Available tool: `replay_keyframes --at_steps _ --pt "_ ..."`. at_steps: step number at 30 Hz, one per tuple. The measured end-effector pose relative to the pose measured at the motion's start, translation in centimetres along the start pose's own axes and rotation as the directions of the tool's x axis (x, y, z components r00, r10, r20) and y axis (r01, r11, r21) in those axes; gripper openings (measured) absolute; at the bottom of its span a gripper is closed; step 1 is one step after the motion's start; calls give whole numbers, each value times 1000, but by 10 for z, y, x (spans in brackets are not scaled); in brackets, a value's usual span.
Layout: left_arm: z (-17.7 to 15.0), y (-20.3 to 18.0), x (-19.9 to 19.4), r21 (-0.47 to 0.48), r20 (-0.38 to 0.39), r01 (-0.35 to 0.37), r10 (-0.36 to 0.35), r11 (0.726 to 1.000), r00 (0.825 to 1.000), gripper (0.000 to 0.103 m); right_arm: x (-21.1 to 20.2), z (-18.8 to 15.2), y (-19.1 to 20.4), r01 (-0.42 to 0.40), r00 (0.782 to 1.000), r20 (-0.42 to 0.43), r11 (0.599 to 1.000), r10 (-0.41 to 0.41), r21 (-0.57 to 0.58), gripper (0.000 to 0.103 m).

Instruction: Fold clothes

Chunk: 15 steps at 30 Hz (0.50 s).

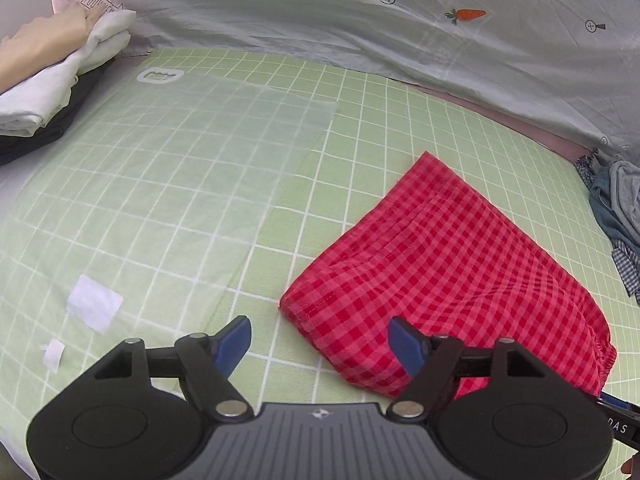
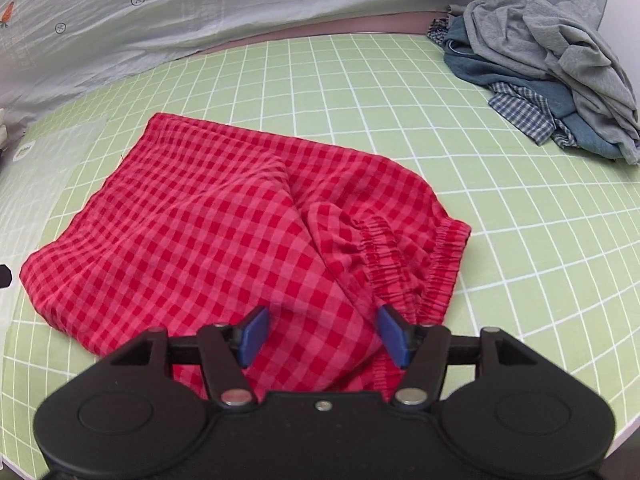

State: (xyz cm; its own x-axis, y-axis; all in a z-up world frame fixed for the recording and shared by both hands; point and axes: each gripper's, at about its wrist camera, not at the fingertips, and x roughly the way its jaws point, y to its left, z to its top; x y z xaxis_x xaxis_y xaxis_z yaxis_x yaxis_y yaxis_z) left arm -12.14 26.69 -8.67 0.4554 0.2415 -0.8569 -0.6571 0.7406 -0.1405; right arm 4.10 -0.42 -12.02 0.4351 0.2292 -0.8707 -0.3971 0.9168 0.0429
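Red checked shorts (image 1: 448, 272) lie folded on the green grid sheet (image 1: 352, 128), with the elastic waistband at the near right. My left gripper (image 1: 320, 344) is open and empty, just left of the shorts' near corner. In the right wrist view the shorts (image 2: 224, 232) fill the middle, waistband (image 2: 420, 256) bunched at the right. My right gripper (image 2: 322, 334) is open, hovering over the near edge of the shorts; nothing is gripped.
A stack of folded white and dark clothes (image 1: 60, 92) sits far left with a bare hand (image 1: 44, 40) on it. A clear plastic sheet (image 1: 168, 168) with white paper scraps (image 1: 94, 306) lies left. A heap of unfolded grey and blue clothes (image 2: 560, 76) sits far right. A carrot-print sheet (image 1: 400, 12) rises behind.
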Motion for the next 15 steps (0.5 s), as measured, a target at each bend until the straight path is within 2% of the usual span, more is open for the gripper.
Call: replay_keyframes --at_steps 2,4,6,8,11,15 --pt "2 -7 4 16 -3 8 -8 1000 1000 77 7 -3 -3 -5 1000 -28 1000 5 -1 60" --pt "5 -13 7 26 -1 15 -15 1000 1000 77 14 -6 -5 -1 999 -41 1000 0 -21 53" --pt "8 -18 9 30 4 15 -16 999 1000 77 17 -8 -8 -5 999 -43 999 3 -43 28" --pt "12 -22 12 32 7 14 -14 999 1000 77 21 -8 -12 -18 999 -47 998 15 -61 19" --pt "18 -29 18 35 9 9 -9 999 1000 77 25 -1 -22 -51 998 -52 997 48 -63 13" --pt "30 -36 29 41 8 0 0 999 1000 77 35 19 -38 9 1000 -19 993 -11 -116 10"
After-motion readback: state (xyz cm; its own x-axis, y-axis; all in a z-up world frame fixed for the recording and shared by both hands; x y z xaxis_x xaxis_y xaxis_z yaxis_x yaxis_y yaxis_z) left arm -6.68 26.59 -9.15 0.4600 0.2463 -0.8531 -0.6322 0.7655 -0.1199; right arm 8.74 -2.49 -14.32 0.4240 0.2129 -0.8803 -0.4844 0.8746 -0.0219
